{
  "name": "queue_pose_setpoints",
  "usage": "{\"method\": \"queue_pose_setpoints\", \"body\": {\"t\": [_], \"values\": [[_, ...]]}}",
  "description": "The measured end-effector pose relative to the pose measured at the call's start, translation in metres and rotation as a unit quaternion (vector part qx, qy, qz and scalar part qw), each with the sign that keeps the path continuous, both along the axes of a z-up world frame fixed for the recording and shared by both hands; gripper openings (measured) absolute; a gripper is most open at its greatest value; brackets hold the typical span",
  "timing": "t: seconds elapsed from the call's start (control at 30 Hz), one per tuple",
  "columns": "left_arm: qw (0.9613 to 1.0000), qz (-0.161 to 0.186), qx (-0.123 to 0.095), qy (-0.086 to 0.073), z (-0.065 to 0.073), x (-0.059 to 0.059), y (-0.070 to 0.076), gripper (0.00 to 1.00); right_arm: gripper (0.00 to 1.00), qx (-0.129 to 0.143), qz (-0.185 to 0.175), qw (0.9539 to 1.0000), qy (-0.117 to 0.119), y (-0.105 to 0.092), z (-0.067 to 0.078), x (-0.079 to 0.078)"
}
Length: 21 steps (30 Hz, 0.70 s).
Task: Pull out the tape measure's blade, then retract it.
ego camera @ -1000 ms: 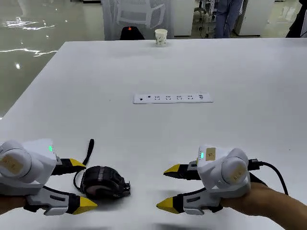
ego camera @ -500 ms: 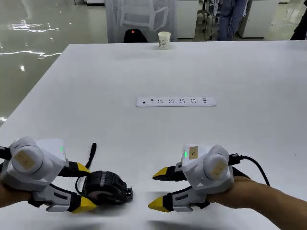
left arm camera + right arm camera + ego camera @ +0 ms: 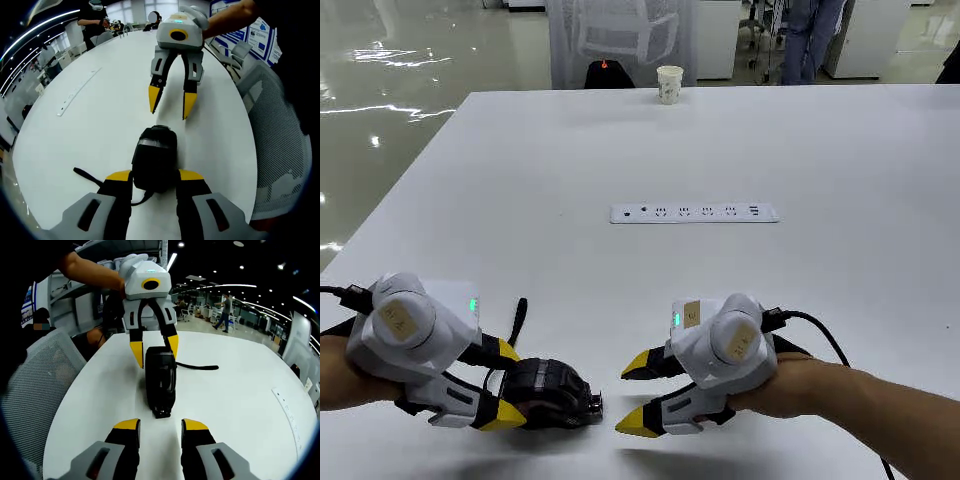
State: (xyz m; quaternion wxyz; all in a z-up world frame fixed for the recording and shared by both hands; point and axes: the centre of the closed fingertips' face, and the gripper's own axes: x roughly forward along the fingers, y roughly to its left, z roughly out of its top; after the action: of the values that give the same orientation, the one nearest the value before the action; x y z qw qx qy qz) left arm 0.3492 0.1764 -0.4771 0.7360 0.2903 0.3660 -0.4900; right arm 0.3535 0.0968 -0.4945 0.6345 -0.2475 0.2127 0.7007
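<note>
The black tape measure (image 3: 548,392) sits at the near left of the white bench (image 3: 720,130), its case pinched between the left tongs (image 3: 507,384). The right tongs (image 3: 623,400), spread apart, point at its front end from just beside it. A power strip (image 3: 694,213) lies farther back.

bare table (image 3: 620,285) between right gripper (image 3: 623,401) and tape measure (image 3: 548,390); power strip (image 3: 695,213) far beyond.

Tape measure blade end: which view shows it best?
Right gripper view: the tape measure faces this camera, its blade end just ahead of the open right gripper. The left gripper view shows its rear, clamped in the left gripper. The head view shows it from the side, partly behind that gripper.
</note>
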Motion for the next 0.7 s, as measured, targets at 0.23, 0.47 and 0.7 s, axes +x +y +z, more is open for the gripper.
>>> {"method": "queue_pose_setpoints", "body": {"t": [0.23, 0.47, 0.7], "values": [[0.9998, -0.01, 0.012, 0.009, -0.001, 0.001, 0.0, 0.25, 0.26, -0.009, 0.012, 0.9999, 0.001, 0.008, -0.007, 0.0], [0.9997, -0.019, 0.014, 0.011, -0.001, 0.0, 0.0, 0.25, 0.23, -0.016, 0.019, 0.9997, 0.003, 0.015, -0.014, 0.001], [0.9994, -0.026, 0.018, 0.017, -0.001, 0.001, 0.0, 0.24, 0.19, -0.021, 0.025, 0.9995, 0.006, 0.021, -0.02, -0.001]]}}
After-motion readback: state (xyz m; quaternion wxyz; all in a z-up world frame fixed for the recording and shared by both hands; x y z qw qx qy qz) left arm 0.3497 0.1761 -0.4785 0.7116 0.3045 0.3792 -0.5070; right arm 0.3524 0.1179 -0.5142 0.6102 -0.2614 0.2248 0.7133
